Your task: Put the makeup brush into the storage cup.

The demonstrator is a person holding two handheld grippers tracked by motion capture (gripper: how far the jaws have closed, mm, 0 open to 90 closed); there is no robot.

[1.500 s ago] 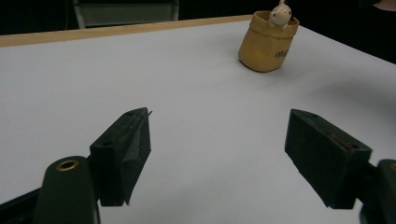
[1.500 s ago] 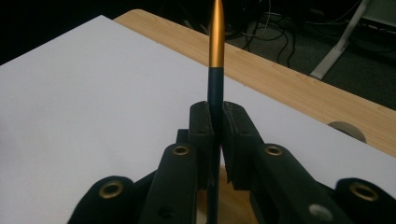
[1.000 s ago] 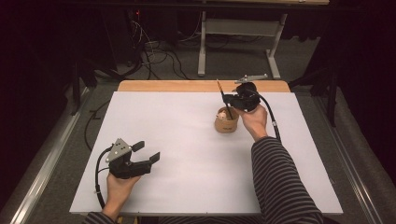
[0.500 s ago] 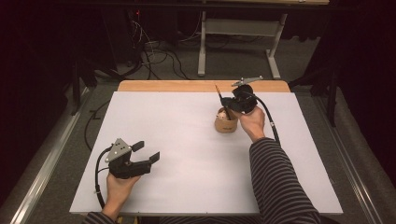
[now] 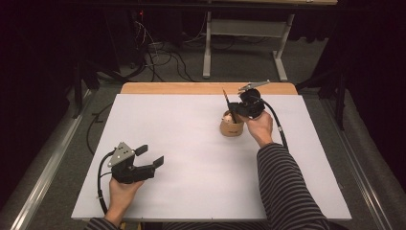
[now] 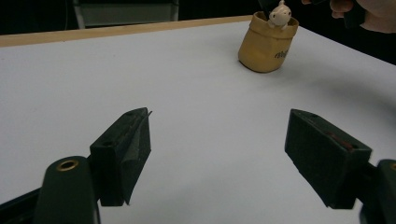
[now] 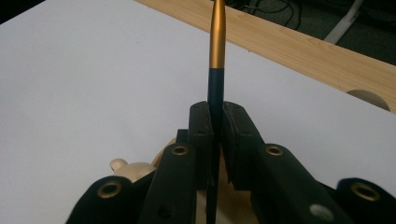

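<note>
Matte white tabletop (image 5: 191, 143); right gripper (image 7: 215, 140) fingers clench slim black-gold pen (image 7: 217, 46) over tan pot (image 5: 231, 126); left gripper (image 5: 148, 155) fingers spread.

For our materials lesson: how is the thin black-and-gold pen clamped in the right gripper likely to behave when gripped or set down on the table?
The pen looks stiff: it stands straight above the right gripper, which is shut on it. Its round, tapering barrel would probably roll on the flat white table. The glossy gold section may be slippery.

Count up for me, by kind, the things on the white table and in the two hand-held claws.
Tan holders with a little figure: 1
Black-and-gold pens, clamped in the right gripper: 1
Things in the open left gripper: 0
Total: 2
</note>
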